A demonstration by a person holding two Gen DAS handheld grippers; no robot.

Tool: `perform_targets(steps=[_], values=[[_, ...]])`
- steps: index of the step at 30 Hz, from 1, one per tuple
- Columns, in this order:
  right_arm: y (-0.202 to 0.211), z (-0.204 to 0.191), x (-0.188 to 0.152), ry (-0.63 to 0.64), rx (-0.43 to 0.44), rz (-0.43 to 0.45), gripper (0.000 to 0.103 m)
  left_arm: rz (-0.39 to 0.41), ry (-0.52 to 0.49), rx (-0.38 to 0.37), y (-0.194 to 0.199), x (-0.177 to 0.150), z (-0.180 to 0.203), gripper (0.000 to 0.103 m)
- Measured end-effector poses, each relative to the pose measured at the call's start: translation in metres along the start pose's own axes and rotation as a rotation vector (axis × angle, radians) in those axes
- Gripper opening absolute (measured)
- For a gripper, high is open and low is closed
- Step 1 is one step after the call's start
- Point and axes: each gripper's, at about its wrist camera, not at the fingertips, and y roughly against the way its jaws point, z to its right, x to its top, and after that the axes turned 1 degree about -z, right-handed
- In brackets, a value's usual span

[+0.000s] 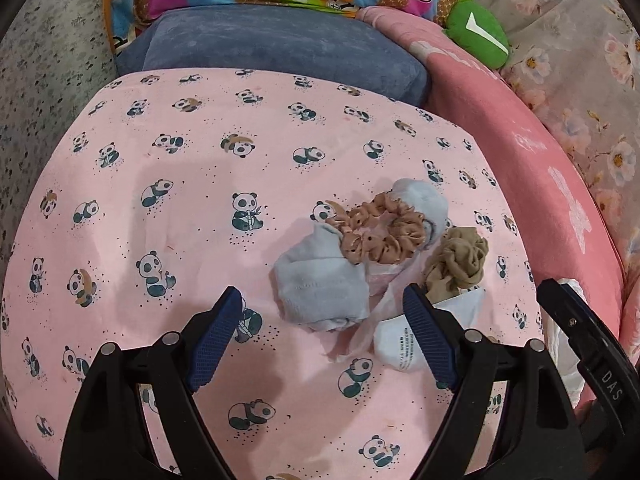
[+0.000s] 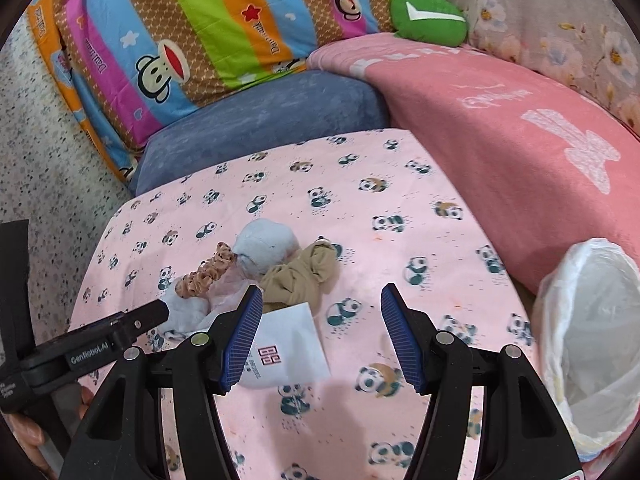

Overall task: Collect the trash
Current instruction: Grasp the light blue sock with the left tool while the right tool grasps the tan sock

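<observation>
A: What's lowest in frame?
B: Both the left gripper (image 1: pixel 322 326) and right gripper (image 2: pixel 320 330), jaws spread, empty, above the panda-print sheet (image 1: pixel 168 168).

A: The trash?
B: The white packet (image 2: pixel 292 352) sits centre, touching the beige stocking (image 2: pixel 298 280); the lined bin (image 2: pixel 596 344) is lower right.

A: Farther up?
B: The blue cushion (image 2: pixel 260 124), then the striped monkey pillow (image 2: pixel 200 32).

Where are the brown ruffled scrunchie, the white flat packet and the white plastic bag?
brown ruffled scrunchie (image 1: pixel 382 236), left wrist view, ring's lower ruffles.
white flat packet (image 2: pixel 290 344), right wrist view, printed face.
white plastic bag (image 2: pixel 596 340), right wrist view, inner wall.

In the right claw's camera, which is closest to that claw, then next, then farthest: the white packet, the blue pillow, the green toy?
1. White packet: by the right claw's left finger.
2. Blue pillow: behind the panda sheet.
3. Green toy: far back, right.
</observation>
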Motion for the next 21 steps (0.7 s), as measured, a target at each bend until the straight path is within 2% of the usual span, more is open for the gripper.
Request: perform_targets(steps=[3, 8, 11, 12, 14, 15, 18, 21], values=[[-0.019, -0.007, 0.002, 0.007, -0.002, -0.025, 0.06, -0.02, 0.007, -0.009, -0.011, 0.001, -0.006, 0.075], [-0.047, -0.015, 0.004, 0.017, -0.007, -0.061, 0.06, -0.059, 0.033, -0.045, -0.029, 0.004, -0.016, 0.062], [-0.062, -0.018, 0.003, 0.024, -0.002, -0.082, 0.06, -0.081, 0.041, -0.099, -0.035, 0.005, -0.017, 0.044], [-0.066, -0.019, 0.002, 0.026, -0.002, -0.092, 0.058, -0.083, 0.042, -0.106, -0.036, 0.005, -0.017, 0.042], [-0.074, -0.02, 0.0, 0.028, 0.006, -0.111, 0.046, -0.079, 0.032, -0.113, -0.034, 0.005, -0.016, 0.035], [-0.078, -0.02, -0.002, 0.029, 0.017, -0.124, 0.036, -0.079, 0.028, -0.116, -0.033, 0.006, -0.015, 0.033], [-0.078, -0.019, -0.004, 0.024, 0.019, -0.12, 0.03, -0.073, 0.03, -0.118, -0.027, 0.006, -0.015, 0.028], [-0.069, -0.015, 0.0, 0.004, 0.032, -0.099, 0.028, -0.047, 0.031, -0.103, -0.016, 0.008, -0.016, 0.027]])
